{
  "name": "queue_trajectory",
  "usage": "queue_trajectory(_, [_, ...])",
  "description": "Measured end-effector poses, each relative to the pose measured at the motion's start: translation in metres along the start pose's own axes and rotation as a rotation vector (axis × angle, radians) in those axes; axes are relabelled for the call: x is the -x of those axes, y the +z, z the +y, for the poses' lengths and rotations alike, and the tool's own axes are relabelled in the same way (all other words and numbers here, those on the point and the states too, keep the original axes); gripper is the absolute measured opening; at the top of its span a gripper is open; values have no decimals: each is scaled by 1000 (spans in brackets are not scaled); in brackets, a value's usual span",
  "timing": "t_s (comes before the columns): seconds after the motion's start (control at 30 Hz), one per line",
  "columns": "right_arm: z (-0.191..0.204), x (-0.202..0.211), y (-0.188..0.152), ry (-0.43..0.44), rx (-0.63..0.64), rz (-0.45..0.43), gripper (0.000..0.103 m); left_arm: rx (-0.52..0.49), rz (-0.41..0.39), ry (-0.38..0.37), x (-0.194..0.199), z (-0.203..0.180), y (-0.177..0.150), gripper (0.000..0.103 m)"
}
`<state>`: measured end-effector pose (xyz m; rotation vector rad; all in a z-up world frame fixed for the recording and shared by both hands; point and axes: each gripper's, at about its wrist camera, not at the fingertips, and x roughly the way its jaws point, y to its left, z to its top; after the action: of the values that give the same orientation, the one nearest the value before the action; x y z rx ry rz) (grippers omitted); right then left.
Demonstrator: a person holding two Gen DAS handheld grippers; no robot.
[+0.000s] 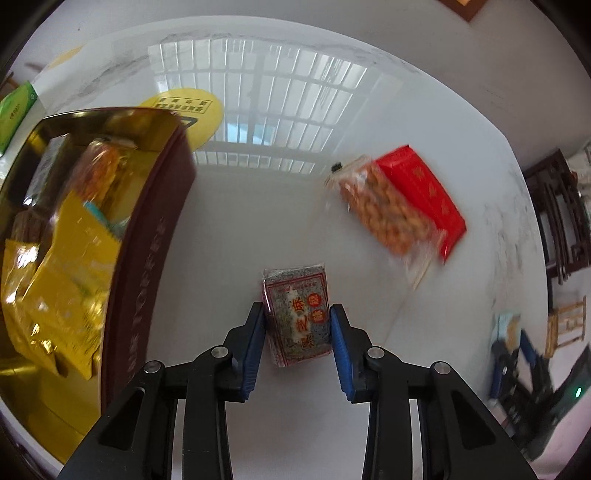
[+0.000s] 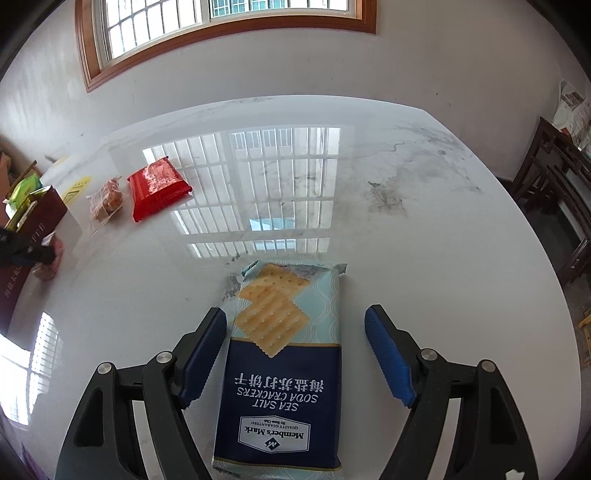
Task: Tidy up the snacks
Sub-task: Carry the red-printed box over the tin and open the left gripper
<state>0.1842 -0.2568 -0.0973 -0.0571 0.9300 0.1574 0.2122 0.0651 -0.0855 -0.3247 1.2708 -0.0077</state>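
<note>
My left gripper (image 1: 297, 314) is shut on a small grey snack block with a red and white label (image 1: 297, 314) and holds it above the white table, right of a maroon box (image 1: 147, 236) with a gold inside that holds several yellow and orange snack packs. A clear bag of orange snacks (image 1: 384, 206) and a red packet (image 1: 424, 195) lie farther right; both also show in the right wrist view, the bag (image 2: 108, 200) and the red packet (image 2: 157, 187). My right gripper (image 2: 295, 325) is open around a blue soda cracker pack (image 2: 284, 373) lying on the table.
A round yellow sticker (image 1: 188, 114) lies on the table (image 2: 424, 240) behind the box. A green packet (image 1: 16, 110) sits at the far left edge. Dark wooden chairs (image 2: 554, 184) stand to the right of the table. A window (image 2: 221, 22) is in the wall behind.
</note>
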Motion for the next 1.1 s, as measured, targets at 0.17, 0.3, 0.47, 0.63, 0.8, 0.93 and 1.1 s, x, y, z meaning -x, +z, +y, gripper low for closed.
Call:
queue_trajectory(0.17, [-5, 3, 0, -14, -31, -20, 48, -20, -40, 5, 10, 7, -19, 35])
queue_trajectory(0.3, [-1, 3, 0, -36, -16, -19, 47, -51, -75, 0, 18, 9, -31, 35])
queue_trajectory(0.47, [-7, 5, -1, -67, -53, -22, 47, -61, -111, -28, 33, 21, -47, 35])
queue_trajectory(0.63, [-10, 5, 0, -87, -73, -21, 47, -99, -173, -32, 55, 26, -65, 35])
queue_trajectory(0.8, [-9, 5, 1, -94, -74, -20, 46, -103, -228, -61, 82, 38, -76, 35])
queue_trajectory(0.93, [-8, 4, 1, -98, -74, -19, 46, -77, -271, -66, 107, 60, -82, 35])
queue_trajectory(1.1, [-8, 4, 1, -98, -73, -19, 46, -23, -301, -5, 126, 108, -84, 35])
